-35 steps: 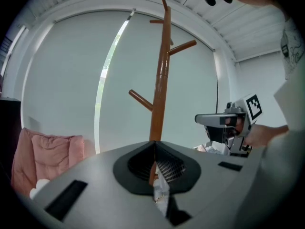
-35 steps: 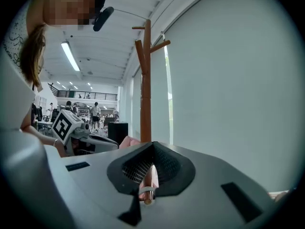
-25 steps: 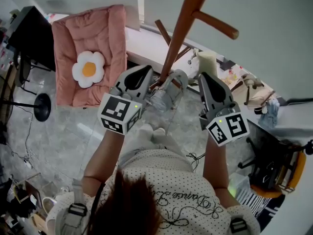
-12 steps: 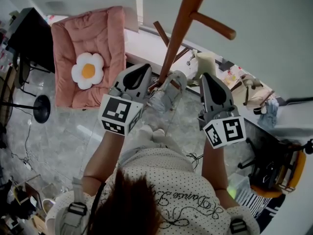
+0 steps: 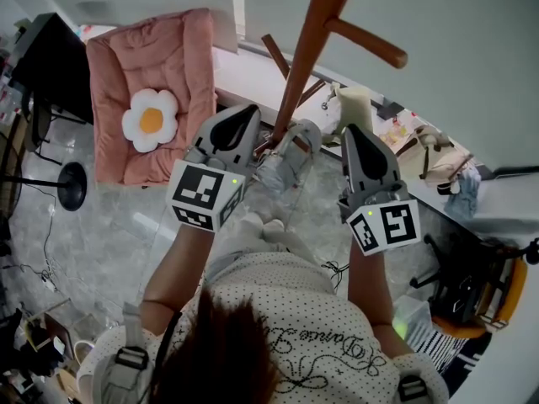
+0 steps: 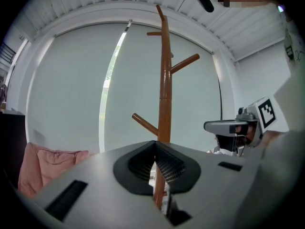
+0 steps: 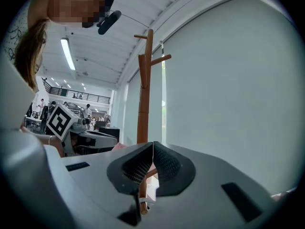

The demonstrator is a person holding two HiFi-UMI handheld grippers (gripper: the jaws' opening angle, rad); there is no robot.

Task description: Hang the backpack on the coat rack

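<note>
The wooden coat rack (image 5: 307,49) rises just ahead of me, its pegs bare; it also fills the left gripper view (image 6: 165,89) and the right gripper view (image 7: 143,99). A grey backpack (image 5: 286,160) lies low by the rack's foot, between and below the two grippers. My left gripper (image 5: 247,112) is held level to the left of the pole, jaws shut (image 6: 155,145) with nothing visible between the pads. My right gripper (image 5: 352,133) is held to the right of the pole, also shut (image 7: 152,144). A pale strap end (image 7: 138,204) shows under its jaws.
A pink cushioned seat (image 5: 181,57) with an egg-shaped pillow (image 5: 152,118) stands on the floor at left. A black stand base (image 5: 73,183) is further left. A cluttered table (image 5: 425,154) and an orange chair (image 5: 476,305) are at right. A pale blind covers the window behind the rack.
Almost nothing differs. The right gripper's marker cube has shifted slightly to the left; the backpack and the left gripper sit as before.
</note>
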